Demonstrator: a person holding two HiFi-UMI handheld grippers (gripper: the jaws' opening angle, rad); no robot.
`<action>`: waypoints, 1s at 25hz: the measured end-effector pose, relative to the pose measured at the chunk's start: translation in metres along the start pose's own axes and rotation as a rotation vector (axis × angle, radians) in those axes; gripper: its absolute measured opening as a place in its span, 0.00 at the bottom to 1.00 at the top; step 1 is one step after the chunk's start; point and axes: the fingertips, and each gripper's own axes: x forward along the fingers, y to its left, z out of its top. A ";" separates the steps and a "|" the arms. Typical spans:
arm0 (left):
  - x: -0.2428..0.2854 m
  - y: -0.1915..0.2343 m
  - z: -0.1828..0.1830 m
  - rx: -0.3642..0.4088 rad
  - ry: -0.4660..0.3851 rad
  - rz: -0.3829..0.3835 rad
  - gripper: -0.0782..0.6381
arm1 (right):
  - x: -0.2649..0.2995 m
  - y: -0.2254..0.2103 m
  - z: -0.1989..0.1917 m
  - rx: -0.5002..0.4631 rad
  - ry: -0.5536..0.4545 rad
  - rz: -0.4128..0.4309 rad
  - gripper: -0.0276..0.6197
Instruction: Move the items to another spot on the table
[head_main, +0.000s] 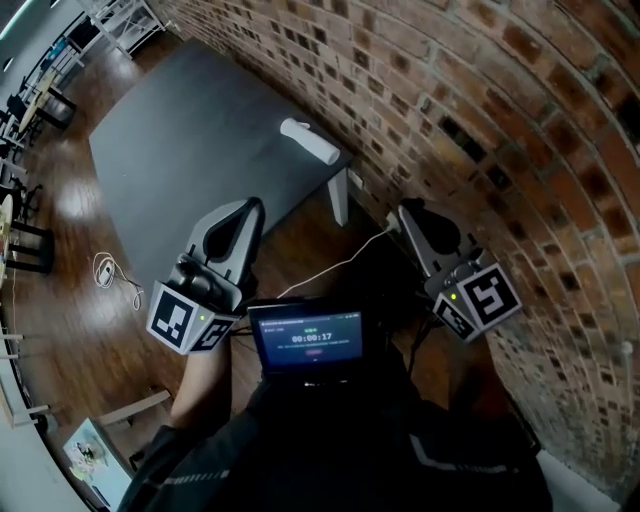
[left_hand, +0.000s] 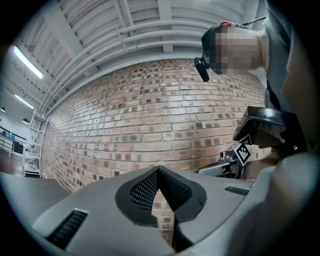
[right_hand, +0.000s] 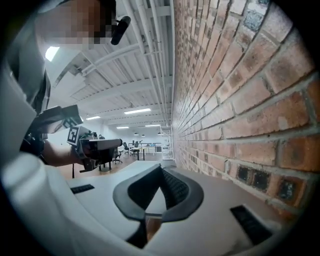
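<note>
A white roll-shaped item (head_main: 310, 141) lies on the dark grey table (head_main: 200, 150), near its far right edge beside the brick wall. Both grippers are held close to the person's body, short of the table and off its near corner. My left gripper (head_main: 249, 207) is shut with nothing in it; its tips meet in the left gripper view (left_hand: 159, 171), which faces the wall. My right gripper (head_main: 409, 211) is also shut and empty (right_hand: 160, 168). Each gripper shows in the other's view: the right gripper (left_hand: 239, 156) and the left gripper (right_hand: 96, 146).
A brick wall (head_main: 480, 110) runs along the right. A white table leg (head_main: 340, 196) stands between the grippers and the table top. White cables lie on the wooden floor (head_main: 116, 272) (head_main: 330, 270). A small screen (head_main: 306, 339) sits at the person's chest. Chairs stand far left (head_main: 30, 245).
</note>
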 end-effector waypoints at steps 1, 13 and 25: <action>-0.001 0.004 0.000 -0.004 0.001 0.005 0.10 | 0.002 -0.001 0.001 0.001 0.000 -0.001 0.05; -0.037 0.010 0.036 0.017 -0.055 -0.033 0.10 | 0.003 0.034 0.016 -0.007 -0.011 -0.058 0.05; -0.045 0.013 0.039 0.001 -0.071 -0.097 0.10 | 0.006 0.046 0.022 -0.009 -0.006 -0.073 0.05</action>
